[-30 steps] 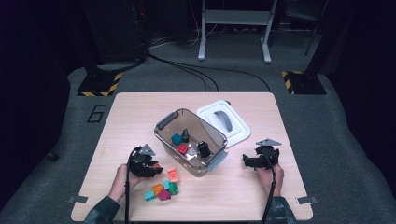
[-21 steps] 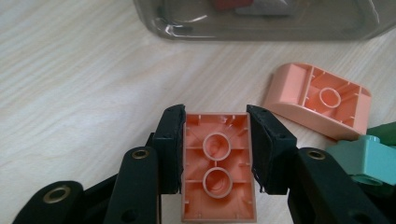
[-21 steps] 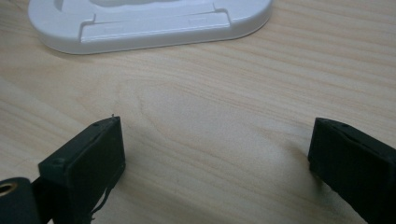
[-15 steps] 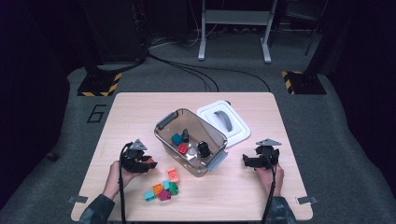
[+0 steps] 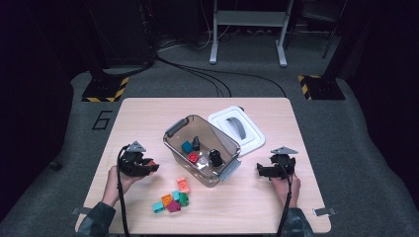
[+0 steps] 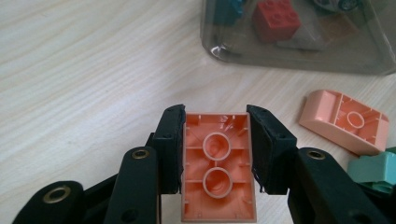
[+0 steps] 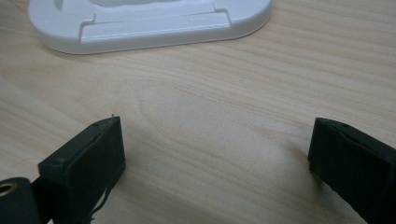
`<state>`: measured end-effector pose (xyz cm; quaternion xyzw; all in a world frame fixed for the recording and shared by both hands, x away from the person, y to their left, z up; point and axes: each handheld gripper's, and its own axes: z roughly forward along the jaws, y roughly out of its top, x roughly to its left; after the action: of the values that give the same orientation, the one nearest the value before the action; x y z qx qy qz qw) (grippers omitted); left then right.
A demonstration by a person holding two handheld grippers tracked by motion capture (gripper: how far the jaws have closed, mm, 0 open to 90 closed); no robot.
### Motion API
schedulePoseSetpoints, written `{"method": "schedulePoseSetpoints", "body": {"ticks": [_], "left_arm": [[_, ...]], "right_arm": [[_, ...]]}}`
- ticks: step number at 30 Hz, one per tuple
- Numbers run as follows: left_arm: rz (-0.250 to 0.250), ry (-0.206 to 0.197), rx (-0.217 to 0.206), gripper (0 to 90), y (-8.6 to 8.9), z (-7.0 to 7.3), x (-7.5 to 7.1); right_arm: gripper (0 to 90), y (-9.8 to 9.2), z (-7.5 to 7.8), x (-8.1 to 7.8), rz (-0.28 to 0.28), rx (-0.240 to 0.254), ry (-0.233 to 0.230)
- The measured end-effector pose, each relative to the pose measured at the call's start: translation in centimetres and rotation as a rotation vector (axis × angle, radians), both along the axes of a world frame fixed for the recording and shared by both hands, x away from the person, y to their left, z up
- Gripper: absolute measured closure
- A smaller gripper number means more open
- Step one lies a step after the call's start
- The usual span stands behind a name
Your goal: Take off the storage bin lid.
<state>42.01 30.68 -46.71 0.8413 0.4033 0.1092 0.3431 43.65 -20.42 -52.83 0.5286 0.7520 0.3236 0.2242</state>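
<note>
On the wooden table (image 5: 133, 118), the left gripper (image 5: 148, 167), jaws clamped on an orange brick (image 6: 218, 165), has lifted it away from the loose pile (image 5: 173, 197), likely bound for the bin (image 5: 176, 127), while the right gripper (image 5: 261, 171) waits wide open and empty.

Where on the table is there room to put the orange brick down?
Bare wood lies left of the clear bin, from the left gripper up to the table's far left corner, and along the front edge between the loose bricks and the right gripper. It is crowded around those bricks and the white lid.
</note>
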Motion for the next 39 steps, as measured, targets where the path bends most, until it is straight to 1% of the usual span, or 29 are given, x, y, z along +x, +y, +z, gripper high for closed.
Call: {"method": "schedulePoseSetpoints", "body": {"ticks": [3,7,10,13,15,16,18,19,24,25,26,30,34,39], "left_arm": [[0.008,-0.011,-0.001,58.7,0.3,0.6,0.2],[0.011,-0.014,0.000,58.7,0.6,1.2,0.5],[0.024,-0.028,-0.006,58.7,0.7,1.7,0.7],[0.023,-0.028,-0.002,58.7,0.8,2.2,1.0],[0.030,-0.039,-0.005,58.7,0.8,2.6,1.2],[0.026,-0.035,-0.003,58.7,0.9,2.8,1.3],[0.037,-0.047,-0.006,58.7,0.8,3.0,1.4],[0.031,-0.042,0.001,58.7,0.9,3.2,1.5],[0.040,-0.055,-0.011,58.7,1.0,3.9,2.0],[0.045,-0.062,-0.009,58.7,1.0,4.1,2.1],[0.042,-0.058,-0.010,58.7,1.0,4.4,2.3],[0.047,-0.078,-0.014,58.7,0.9,5.4,2.7],[0.041,-0.093,-0.004,58.7,0.5,6.5,3.2],[0.034,-0.110,0.006,58.7,0.0,7.5,3.7]], "right_arm": [[2.9,0.0,0.0,0.0,0.000,0.000,0.000],[2.9,0.0,0.0,0.0,0.000,0.000,0.001],[2.9,0.0,0.0,0.0,0.000,0.000,0.000],[2.9,0.0,0.0,0.0,0.000,0.000,0.000],[2.9,0.0,0.0,0.0,0.000,0.000,0.000],[2.9,0.0,0.0,0.0,0.000,0.000,0.000],[2.9,0.0,0.0,0.0,0.000,0.000,0.000],[2.9,0.0,0.0,0.0,0.000,0.000,0.000],[2.9,0.0,0.0,0.0,0.000,0.000,0.000],[2.9,0.0,0.0,0.0,0.000,0.000,0.000],[2.9,0.0,0.0,0.0,0.000,0.000,0.000],[2.9,0.0,0.0,0.0,0.000,0.000,0.000],[2.9,0.0,0.0,0.0,0.000,0.000,0.000],[2.9,0.0,0.0,0.0,0.000,0.001,0.000]]}}
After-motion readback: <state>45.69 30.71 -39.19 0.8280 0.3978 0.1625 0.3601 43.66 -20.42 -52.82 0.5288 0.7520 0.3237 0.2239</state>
